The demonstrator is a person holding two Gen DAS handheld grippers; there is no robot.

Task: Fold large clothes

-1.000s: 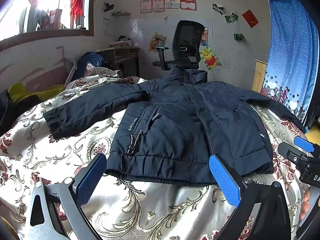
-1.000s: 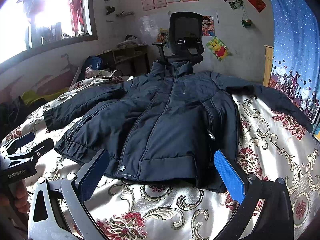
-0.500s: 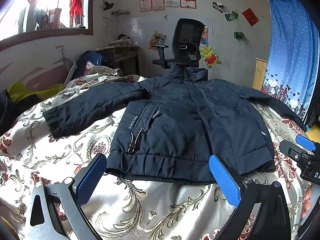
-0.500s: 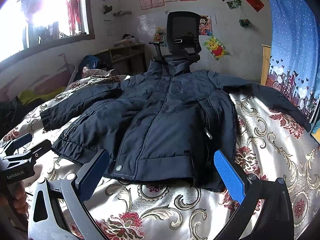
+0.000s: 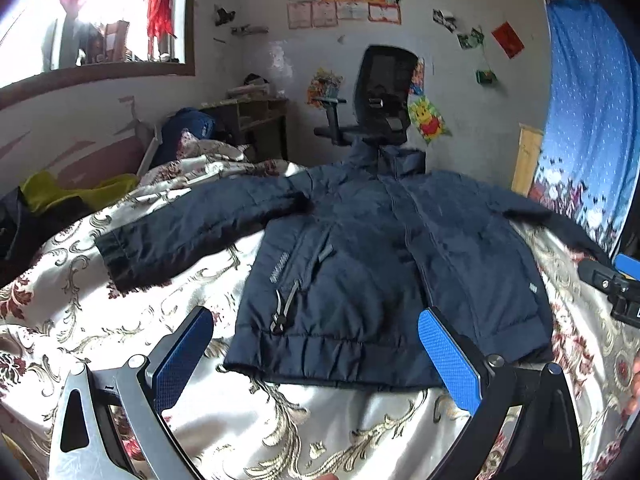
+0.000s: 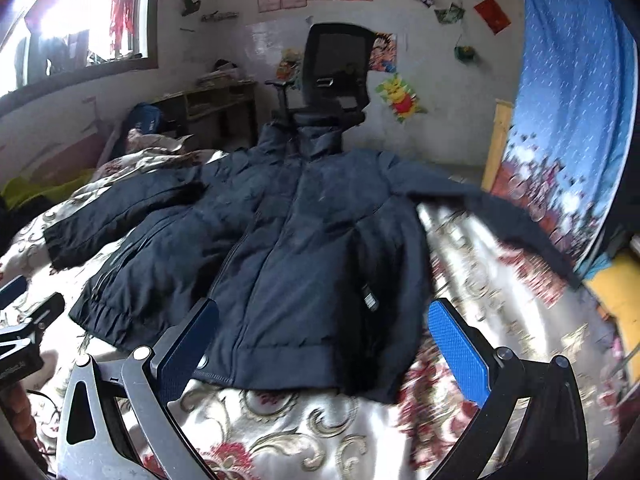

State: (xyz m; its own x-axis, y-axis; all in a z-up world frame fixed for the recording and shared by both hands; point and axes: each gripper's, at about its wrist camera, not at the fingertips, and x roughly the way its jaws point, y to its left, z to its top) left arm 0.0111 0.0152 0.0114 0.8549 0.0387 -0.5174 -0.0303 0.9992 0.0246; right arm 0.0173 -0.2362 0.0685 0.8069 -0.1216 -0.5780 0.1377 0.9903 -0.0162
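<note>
Jacket (image 5: 384, 264) lies spread just beyond both grippers' fingers (image 5: 448, 356)

This is a lived-in bedroom in someone's home. A bed (image 5: 120, 320) fills the near half of the room, spread with a shiny cream cover patterned in gold scrolls and red flowers. At about twelve o'clock a black office chair (image 5: 380, 96) stands against a scuffed white wall, with a cartoon bear poster (image 5: 428, 120) beside it and a row of certificates (image 5: 344, 4) pinned above. Toward ten o'clock a window (image 5: 100, 20) lets in hard daylight, with red clothing (image 5: 160, 12) hanging outside it. A cluttered wooden desk (image 5: 256, 120) sits below, near eleven. At two o'clock hangs a blue starry curtain (image 5: 592, 120).
</note>
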